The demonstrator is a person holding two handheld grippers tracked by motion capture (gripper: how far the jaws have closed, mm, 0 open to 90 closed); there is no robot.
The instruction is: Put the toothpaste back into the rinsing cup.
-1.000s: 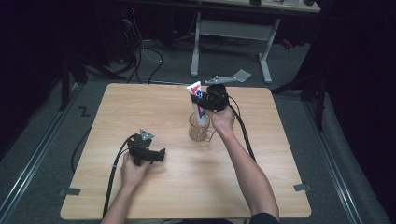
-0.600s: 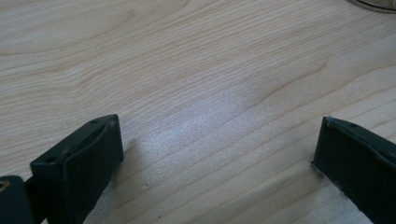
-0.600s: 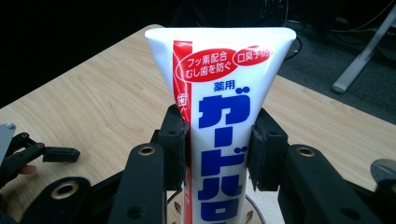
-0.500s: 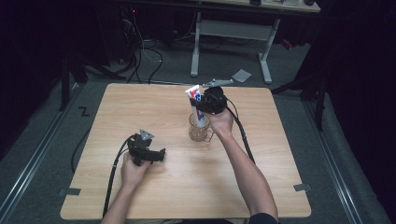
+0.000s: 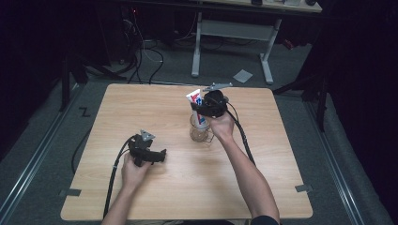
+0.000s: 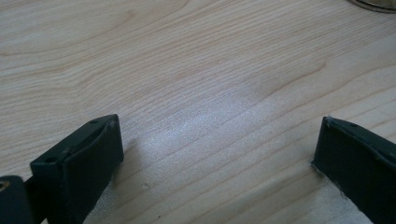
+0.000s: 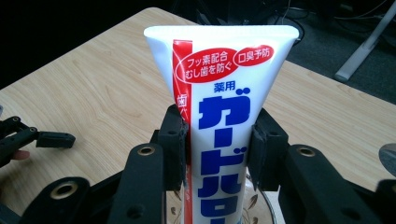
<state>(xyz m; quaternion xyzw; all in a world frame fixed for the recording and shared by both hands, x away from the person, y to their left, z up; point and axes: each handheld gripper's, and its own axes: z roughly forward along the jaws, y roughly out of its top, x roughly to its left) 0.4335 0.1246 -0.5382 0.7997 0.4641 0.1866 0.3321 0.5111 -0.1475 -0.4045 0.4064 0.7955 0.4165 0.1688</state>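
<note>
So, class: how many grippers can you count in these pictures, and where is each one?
2. The left gripper rests low on the wooden table, jaws open and empty. The right gripper is above the glass mug, jaws shut on the toothpaste tube.

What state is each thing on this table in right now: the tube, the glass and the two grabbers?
Toothpaste tube: upright, crimped end up, lower end in the glass, clamped.
Glass mug: upright on the table.
Right gripper: shut on the tube.
Left gripper: open, empty, low over the wood.
</note>
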